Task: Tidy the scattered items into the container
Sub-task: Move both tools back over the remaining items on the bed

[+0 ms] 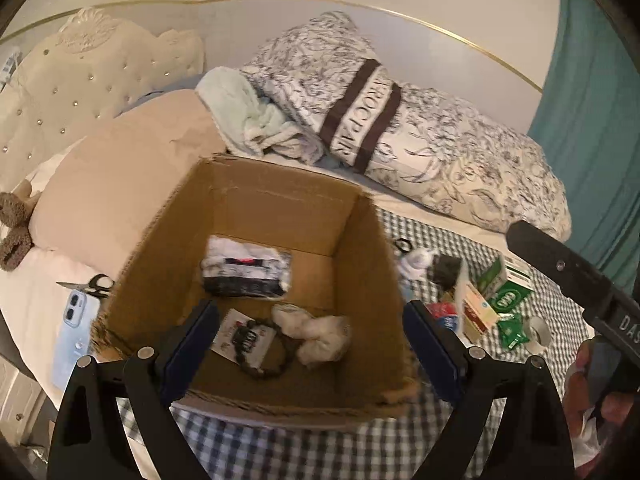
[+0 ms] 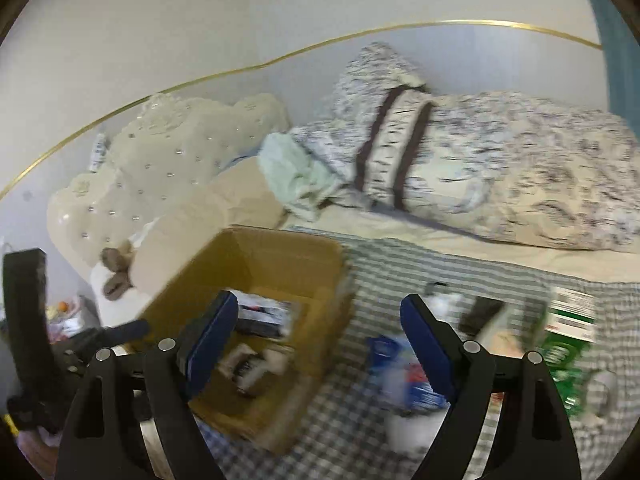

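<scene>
Left hand-held gripper (image 1: 312, 344): black arms with blue pads, jaws spread wide with nothing between the pads; it hovers over the open box.
Right hand-held gripper (image 2: 320, 344): same build, jaws spread wide and empty; the view is blurred.
Container: open brown cardboard box (image 1: 352, 216) standing on the bed, directly ahead of and below the left hand-held gripper, ahead-left of the right hand-held gripper (image 2: 256, 252).
Contents: black-and-white printed packet (image 1: 244, 272) at the far side; dark beaded bracelet on a white card (image 1: 248, 340) and cream fluffy item (image 1: 316, 332) nearer the left pads.
Scattered items: green-and-white carton (image 1: 506, 286), orange-and-white box (image 1: 478, 312), white cup (image 1: 538, 334) and a red-and-blue packet (image 1: 442, 314), all on the checked cloth (image 1: 320, 448) right of the left hand-held gripper, outside the box.
Left of box: black-handled scissors (image 1: 90, 285) and a light-blue phone (image 1: 72, 340) on the bed.
Background: floral duvet (image 1: 440, 148), cream tufted headboard (image 1: 80, 80).
</scene>
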`<state>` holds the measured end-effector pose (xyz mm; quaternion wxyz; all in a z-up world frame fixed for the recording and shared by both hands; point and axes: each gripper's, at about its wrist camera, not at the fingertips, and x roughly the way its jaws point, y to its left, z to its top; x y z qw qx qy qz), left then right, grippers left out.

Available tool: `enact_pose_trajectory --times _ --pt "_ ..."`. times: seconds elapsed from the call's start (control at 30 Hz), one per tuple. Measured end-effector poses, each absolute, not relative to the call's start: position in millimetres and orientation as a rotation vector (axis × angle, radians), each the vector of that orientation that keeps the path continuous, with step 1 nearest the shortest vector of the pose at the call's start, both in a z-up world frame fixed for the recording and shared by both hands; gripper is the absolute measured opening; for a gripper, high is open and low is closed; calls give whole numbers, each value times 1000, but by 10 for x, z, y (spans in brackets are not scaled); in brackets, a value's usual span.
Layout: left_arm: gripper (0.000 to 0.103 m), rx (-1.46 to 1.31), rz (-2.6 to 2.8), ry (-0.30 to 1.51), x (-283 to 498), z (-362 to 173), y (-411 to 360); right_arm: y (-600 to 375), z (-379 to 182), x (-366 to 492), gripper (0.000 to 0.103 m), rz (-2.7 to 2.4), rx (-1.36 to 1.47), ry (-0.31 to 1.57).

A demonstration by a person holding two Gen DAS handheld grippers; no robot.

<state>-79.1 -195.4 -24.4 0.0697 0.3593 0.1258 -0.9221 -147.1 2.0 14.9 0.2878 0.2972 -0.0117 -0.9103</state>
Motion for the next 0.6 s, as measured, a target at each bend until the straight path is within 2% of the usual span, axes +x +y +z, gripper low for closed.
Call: enact_pose_trajectory --times 0.23,0.6 --pt "96 1109 -2872 284 -745 -269 -1283 866 56 -1232 84 -2561 848 -20" --pt "98 1191 -3011 143 -733 -425 -287 2084 -145 -1007 84 -2736 947 -132"
